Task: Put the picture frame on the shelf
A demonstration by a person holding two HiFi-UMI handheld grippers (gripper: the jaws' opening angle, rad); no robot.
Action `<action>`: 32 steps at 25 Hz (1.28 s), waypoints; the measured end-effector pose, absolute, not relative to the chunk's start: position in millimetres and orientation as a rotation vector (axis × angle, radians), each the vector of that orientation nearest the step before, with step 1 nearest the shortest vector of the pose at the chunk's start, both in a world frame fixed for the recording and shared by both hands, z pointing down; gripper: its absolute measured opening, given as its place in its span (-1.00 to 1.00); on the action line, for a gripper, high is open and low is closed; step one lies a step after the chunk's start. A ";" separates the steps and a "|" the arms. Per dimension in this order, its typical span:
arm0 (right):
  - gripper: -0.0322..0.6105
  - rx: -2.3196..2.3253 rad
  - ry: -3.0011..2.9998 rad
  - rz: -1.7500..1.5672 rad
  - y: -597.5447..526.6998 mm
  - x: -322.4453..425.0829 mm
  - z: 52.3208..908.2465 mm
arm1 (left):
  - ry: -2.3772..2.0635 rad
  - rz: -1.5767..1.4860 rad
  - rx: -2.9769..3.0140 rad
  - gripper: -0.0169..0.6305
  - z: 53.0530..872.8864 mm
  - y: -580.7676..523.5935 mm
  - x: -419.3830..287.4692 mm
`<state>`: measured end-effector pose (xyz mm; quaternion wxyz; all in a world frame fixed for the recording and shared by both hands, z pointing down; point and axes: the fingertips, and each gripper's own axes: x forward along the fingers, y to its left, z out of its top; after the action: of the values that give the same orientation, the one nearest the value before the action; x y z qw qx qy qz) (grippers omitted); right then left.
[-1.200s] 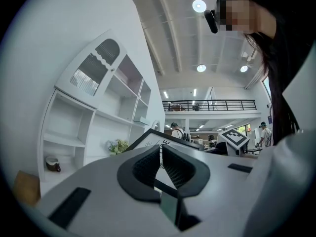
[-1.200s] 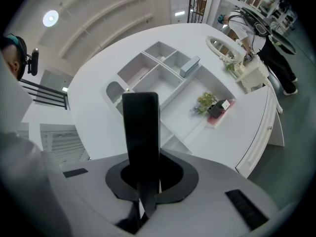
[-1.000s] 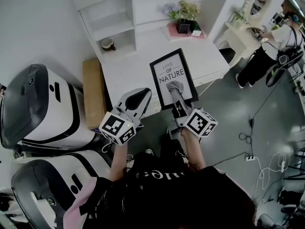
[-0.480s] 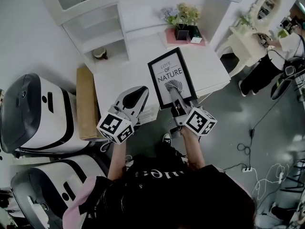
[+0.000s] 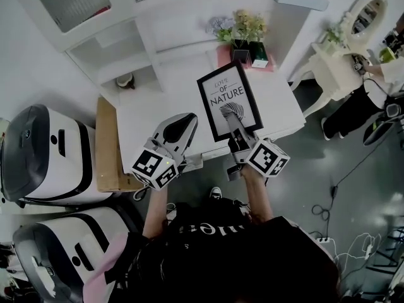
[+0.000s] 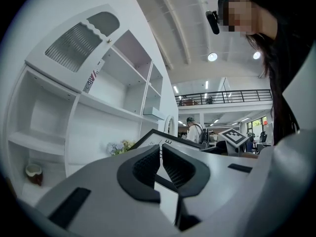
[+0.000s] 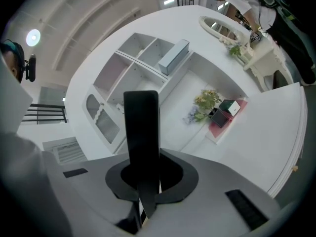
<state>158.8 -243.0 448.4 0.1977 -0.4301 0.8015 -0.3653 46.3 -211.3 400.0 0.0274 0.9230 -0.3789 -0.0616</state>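
Observation:
The picture frame, black-rimmed with a "LOVE OF NATURE" print, hangs over the white desk with my right gripper shut on its near edge. In the right gripper view the frame's edge rises as a dark bar from between the jaws. My left gripper hovers left of the frame, shut and empty. In the left gripper view its pads meet, and the frame shows just beyond. The white shelf unit stands at the desk's back, seen also in the right gripper view as open compartments.
A flower pot stands on a pink box at the desk's back right. A small cup sits in a low shelf compartment. A brown box and white-and-black machines lie left. A vanity and a person are at the right.
The head view has tipped up, so more of the shelf unit shows. The frame stays in my right gripper at much the same spot, and the left gripper keeps beside it.

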 end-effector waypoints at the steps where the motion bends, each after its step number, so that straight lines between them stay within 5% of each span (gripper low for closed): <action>1: -0.74 -1.197 2.246 -1.024 -249.4 163.2 447.9 | -1.176 -0.189 2.850 -0.87 399.6 -216.6 51.3; 32: -0.74 -1.103 2.351 -0.607 -405.7 151.4 284.0 | -0.981 -0.063 3.021 -0.86 383.9 -348.8 15.0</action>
<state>151.4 -405.7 284.0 0.2352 -0.4020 0.8568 -0.2212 15.0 -348.8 383.9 -0.0175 0.9508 -0.3088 -0.0197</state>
